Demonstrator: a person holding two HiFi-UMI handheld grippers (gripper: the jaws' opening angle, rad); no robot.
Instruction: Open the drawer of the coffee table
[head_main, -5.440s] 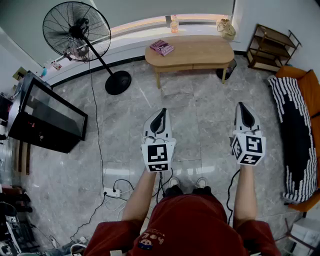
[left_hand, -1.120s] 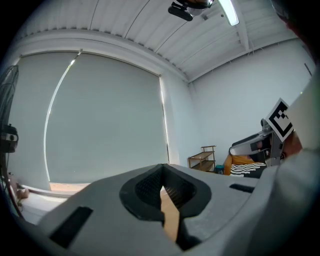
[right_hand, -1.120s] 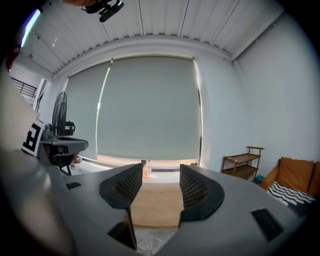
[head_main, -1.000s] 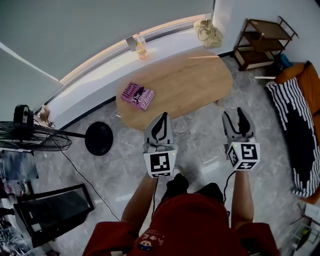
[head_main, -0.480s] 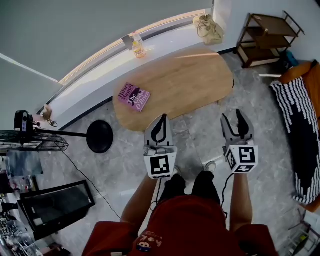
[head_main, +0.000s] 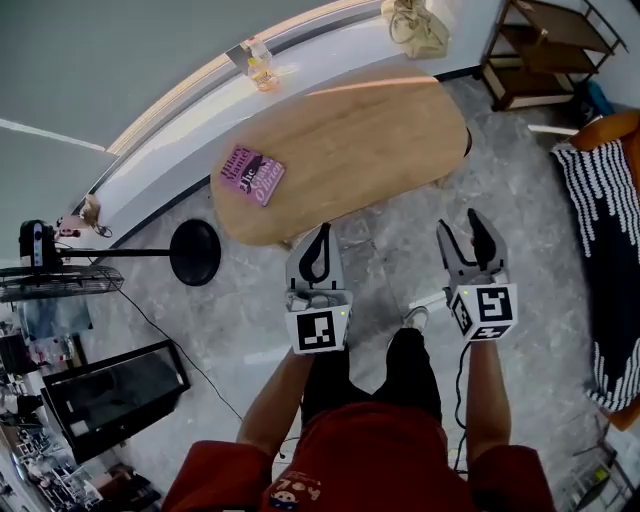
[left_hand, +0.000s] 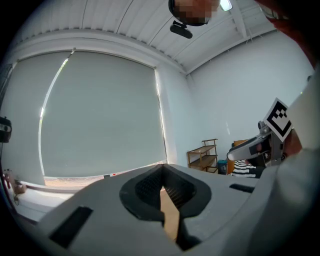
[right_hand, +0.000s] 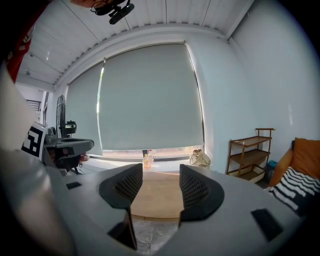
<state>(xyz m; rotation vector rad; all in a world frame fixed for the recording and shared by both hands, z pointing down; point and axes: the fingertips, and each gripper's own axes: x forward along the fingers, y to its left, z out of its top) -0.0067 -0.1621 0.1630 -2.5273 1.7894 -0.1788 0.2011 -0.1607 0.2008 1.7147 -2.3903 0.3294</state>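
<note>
- Head view: one coffee table (head_main: 370, 140) stood just ahead of the person, its oval wooden top seen from above; one book (head_main: 252, 175) lay on it; one bottle (head_main: 262, 70) and one bag (head_main: 408, 18) sat on the sill behind; one shelf unit (head_main: 560, 50) stood at the right and one fan (head_main: 195, 252) at the left; no drawer front showed from this angle, so the drawer probably sat under the near edge; the left gripper (head_main: 321, 232) hung near that edge and the right gripper (head_main: 463, 232) hung above the floor beside it.
- Left gripper view: the jaws met at their tips with nothing between them; only a sliver of wood showed behind.
- Right gripper view: the jaws stood apart and empty, framing the table's near edge; no drawer or handle could be made out; the drawer was likely rigid wood, fairly light and free-sliding; the best hold would be a handle or the front's lower lip, pulled straight towards the person.
</note>
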